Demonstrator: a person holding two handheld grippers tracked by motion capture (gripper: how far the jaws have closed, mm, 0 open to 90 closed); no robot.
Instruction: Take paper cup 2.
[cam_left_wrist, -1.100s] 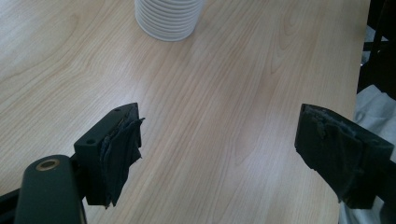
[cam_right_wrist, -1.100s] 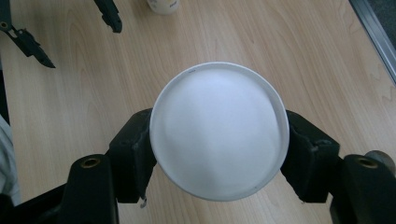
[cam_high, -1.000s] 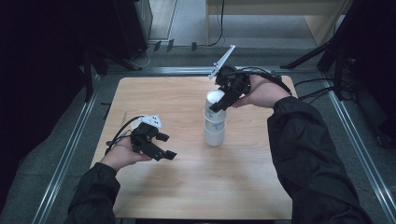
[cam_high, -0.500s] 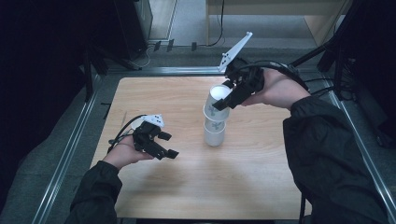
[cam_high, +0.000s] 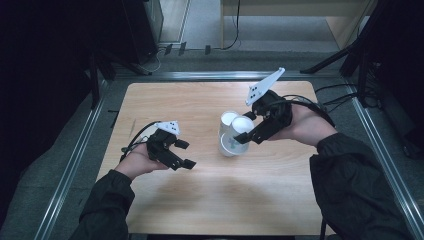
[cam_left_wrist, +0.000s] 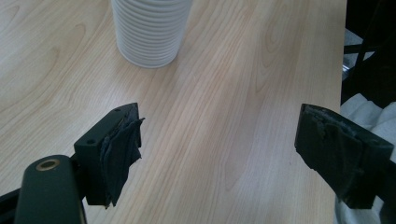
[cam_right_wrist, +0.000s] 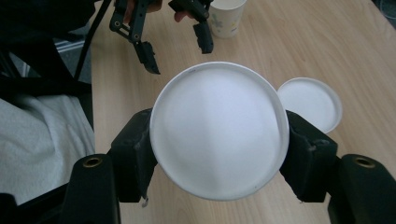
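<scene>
A tall stack of white paper cups (cam_high: 229, 142) stands upside down mid-table; its ribbed rims (cam_left_wrist: 152, 28) show in the left gripper view and its flat top (cam_right_wrist: 309, 102) in the right gripper view. My right gripper (cam_high: 246, 129) (cam_right_wrist: 218, 140) is shut on a single white cup (cam_high: 242, 123) (cam_right_wrist: 218, 130), held just right of the stack's top with its round bottom toward the camera. Its jaws have just been closing with the cup between them. My left gripper (cam_high: 186, 153) (cam_left_wrist: 219, 149) hovers open and empty, left of the stack.
The wooden table (cam_high: 200, 100) has metal rails along its left and right sides and dark floor beyond. In the right gripper view, a patterned paper cup (cam_right_wrist: 227, 16) stands upright beside the left gripper (cam_right_wrist: 176, 46). Cables trail right of the right hand.
The right gripper has carried the top cup off the stack and brought it down beside the stack's top, nearer the person. The left gripper has stayed put.
</scene>
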